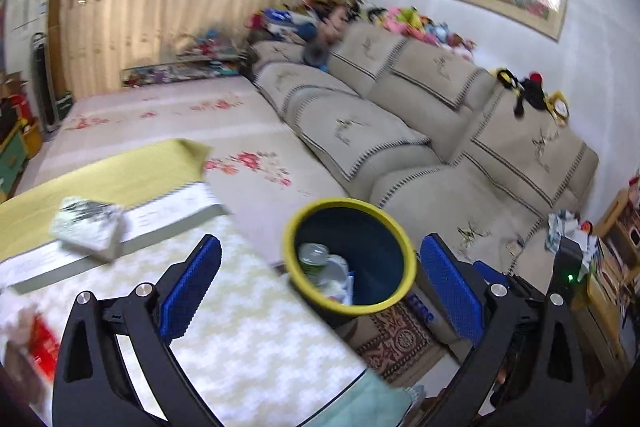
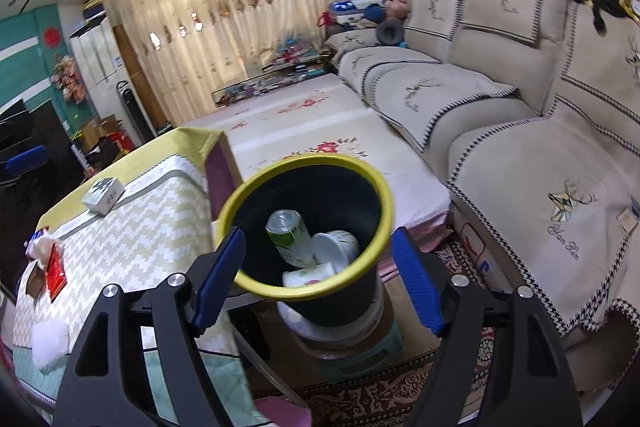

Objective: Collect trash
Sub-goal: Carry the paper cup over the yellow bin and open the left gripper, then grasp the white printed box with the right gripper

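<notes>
Both grippers hovering over the dark round bin with yellow rim (image 2: 308, 227), beside the surface; left gripper (image 1: 320, 291) jaws spread wide, empty; right gripper (image 2: 318, 283) jaws parted, empty. Inside: 1 green can (image 2: 290, 237), white paper cups (image 2: 334, 247). Remaining on the surface: crumpled white tissue (image 2: 48, 345), red wrapper (image 2: 55, 273), both probably light and soft; pinching mid-body should work. Surface edge near, open room above.

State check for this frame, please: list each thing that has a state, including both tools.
Left tool: open, nothing between its pads.
Right tool: open, empty.
Trash bin: upright, partly filled.
Green can: inside the bin, tilted.
White cups: inside the bin, lying on their sides.
Small box: on the table, not yet collected.
Red packet: on the table, not yet collected.
Curtains: drawn shut.
</notes>
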`<state>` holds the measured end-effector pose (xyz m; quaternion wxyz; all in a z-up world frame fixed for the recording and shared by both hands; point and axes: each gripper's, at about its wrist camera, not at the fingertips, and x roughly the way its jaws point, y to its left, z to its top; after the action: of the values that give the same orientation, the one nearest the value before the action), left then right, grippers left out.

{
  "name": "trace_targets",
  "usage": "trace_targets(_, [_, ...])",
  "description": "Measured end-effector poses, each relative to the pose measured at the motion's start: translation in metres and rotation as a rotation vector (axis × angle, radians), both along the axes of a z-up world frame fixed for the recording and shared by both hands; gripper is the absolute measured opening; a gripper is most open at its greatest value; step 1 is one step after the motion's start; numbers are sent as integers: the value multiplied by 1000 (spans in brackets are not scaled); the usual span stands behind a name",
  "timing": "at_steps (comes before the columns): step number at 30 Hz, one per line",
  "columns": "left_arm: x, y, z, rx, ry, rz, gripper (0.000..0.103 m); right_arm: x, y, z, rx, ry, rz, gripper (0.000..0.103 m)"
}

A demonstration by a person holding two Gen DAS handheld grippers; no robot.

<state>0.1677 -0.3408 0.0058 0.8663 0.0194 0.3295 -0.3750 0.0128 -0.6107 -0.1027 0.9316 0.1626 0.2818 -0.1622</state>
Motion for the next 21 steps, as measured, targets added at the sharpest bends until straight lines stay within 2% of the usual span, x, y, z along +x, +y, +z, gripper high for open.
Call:
trace_targets(5, [-13,94,15,8,-88,151,98,22,36,9,-17,10,84,72])
trace_targets(9, [-23,167,18,41,-146,307,98,55,80,12,-27,28,212,72])
trace_targets(15, [-34,268,5,43,-136,478,98,125,159,16,-43,67,444,72])
trace_targets(19, [-32,309,-7,20,-99,531,98,175,206,17,-70,83,571,73])
trace_targets(21, [-29,314,-14,7,-79,543,98,202,228,15,-103,102,620,80])
